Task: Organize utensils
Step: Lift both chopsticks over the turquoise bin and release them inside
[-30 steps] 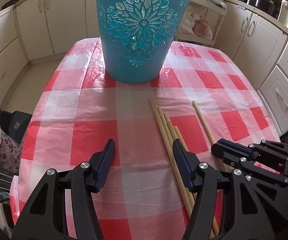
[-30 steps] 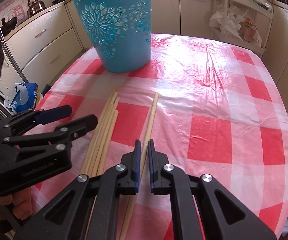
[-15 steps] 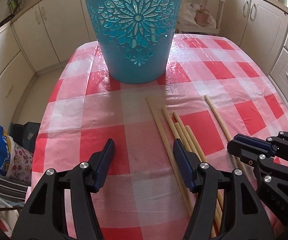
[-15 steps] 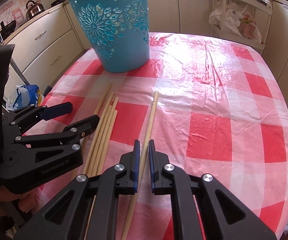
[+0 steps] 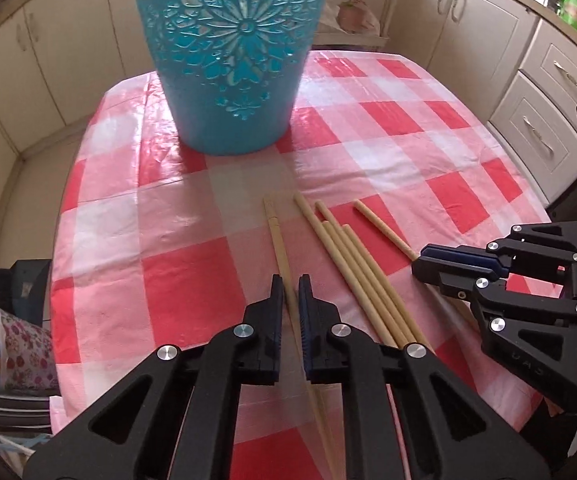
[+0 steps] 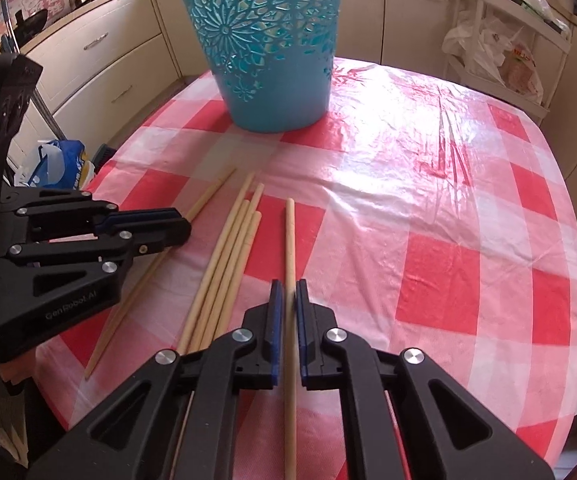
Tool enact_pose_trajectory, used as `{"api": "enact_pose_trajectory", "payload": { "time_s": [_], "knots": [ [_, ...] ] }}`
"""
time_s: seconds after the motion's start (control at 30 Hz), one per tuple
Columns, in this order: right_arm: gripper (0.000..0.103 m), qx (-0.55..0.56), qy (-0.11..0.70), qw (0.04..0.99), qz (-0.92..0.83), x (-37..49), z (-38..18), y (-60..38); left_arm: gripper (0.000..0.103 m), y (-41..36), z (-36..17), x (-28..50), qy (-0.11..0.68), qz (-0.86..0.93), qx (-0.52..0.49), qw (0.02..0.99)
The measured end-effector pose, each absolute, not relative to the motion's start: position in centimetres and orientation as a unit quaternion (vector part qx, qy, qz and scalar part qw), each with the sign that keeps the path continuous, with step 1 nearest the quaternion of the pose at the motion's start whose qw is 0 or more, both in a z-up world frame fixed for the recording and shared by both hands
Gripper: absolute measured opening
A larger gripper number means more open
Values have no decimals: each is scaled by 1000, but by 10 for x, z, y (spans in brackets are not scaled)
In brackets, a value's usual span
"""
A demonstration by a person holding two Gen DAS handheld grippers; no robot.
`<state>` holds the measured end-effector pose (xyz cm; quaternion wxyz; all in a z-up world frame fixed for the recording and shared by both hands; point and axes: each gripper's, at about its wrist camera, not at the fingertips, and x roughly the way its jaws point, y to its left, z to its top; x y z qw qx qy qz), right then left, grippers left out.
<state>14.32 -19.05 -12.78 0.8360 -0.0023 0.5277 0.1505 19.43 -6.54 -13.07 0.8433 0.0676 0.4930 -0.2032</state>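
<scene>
Several long wooden chopsticks lie on the red-checked tablecloth [image 5: 176, 280] in front of a tall blue cut-out basket [image 5: 232, 52]. My left gripper [image 5: 290, 292] is shut on the leftmost chopstick [image 5: 278, 236], which runs forward between its pads. My right gripper [image 6: 287, 300] is shut on the rightmost chopstick [image 6: 290, 236]. A bundle of chopsticks [image 6: 228, 256] lies between the two held ones; it also shows in the left wrist view [image 5: 352, 264]. The right gripper also shows in the left wrist view [image 5: 428, 264], the left gripper in the right wrist view [image 6: 180, 228].
The basket [image 6: 264, 40] stands at the far side of the table. Cream kitchen cabinets [image 5: 528, 40] surround the table. Bags [image 6: 56, 160] sit on the floor at the left. A wire rack with plastic bags [image 6: 496, 52] stands at the back right.
My left gripper has shifted right over the leftmost chopstick and closed on it; it was wide open before. The right gripper stays shut on its chopstick and has moved slightly forward.
</scene>
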Motion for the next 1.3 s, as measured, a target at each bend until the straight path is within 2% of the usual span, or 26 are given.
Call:
{"api": "enact_pose_trajectory", "payload": {
  "time_s": [0.1,0.2,0.27,0.3,0.47,0.53,0.7,1.03,1.17,1.3],
  "knots": [
    [9,-33,522,839,151,145,-129,-182,17,-66,-131,201,494,-189,66,846],
    [7,-44,521,839,152,144,-130,-182,18,-79,-133,203,480,-177,111,852],
    [6,-22,526,836,154,145,-130,-186,7,-86,-132,204,481,-190,124,847],
    [6,-4,530,834,155,146,-130,-190,5,-88,-131,204,484,-193,124,844],
    [6,151,523,821,173,142,-120,-221,5,-71,-115,189,468,-207,92,854],
    [6,204,497,824,180,139,-107,-232,5,-56,-95,186,447,-206,67,868],
    [6,253,401,857,200,142,-51,-237,5,-20,-28,185,368,-208,4,907],
    [6,282,190,925,173,205,54,-228,5,-5,86,214,165,-210,-73,961],
    [6,273,130,942,145,244,80,-223,5,-4,114,241,94,-198,-116,969],
    [6,257,109,952,126,269,85,-220,5,-3,122,267,64,-175,-154,970]
  ]
}}
